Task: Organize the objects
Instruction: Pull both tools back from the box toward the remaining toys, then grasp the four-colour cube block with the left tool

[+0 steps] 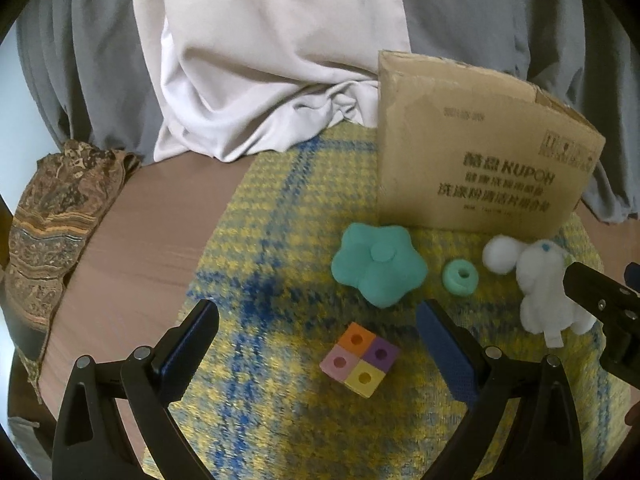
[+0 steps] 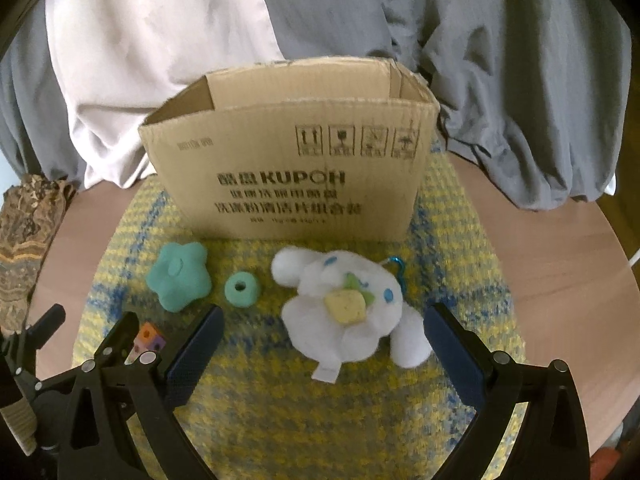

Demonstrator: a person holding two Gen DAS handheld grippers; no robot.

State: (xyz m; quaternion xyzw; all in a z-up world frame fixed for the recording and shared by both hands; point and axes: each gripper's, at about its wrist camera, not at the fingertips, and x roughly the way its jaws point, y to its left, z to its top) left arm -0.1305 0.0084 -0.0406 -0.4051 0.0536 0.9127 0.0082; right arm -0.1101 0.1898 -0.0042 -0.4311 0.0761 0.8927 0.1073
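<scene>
Two wrist views of a table w/ yellow-blue woven mat [image 2: 360, 420]. Open cardboard box [image 2: 288, 160] stands upright at the mat's far edge. In front of it, L to R: teal star cushion [image 2: 178, 276], teal ring [image 2: 242, 289], white plush toy [image 2: 348, 312] lying on the mat w/ a yellow patch at its middle. Four-colour cube [image 1: 360, 354] lies nearer, on the mat. Left gripper [image 1: 318, 336]: fingers spread wide, cube between them, not touching. Right gripper [image 2: 322, 340]: fingers spread wide either side of the plush, no contact. Patterned brown cloth [image 1: 52, 216] lies at table's L edge; grey and white fabric [image 1: 260, 60] behind.
</scene>
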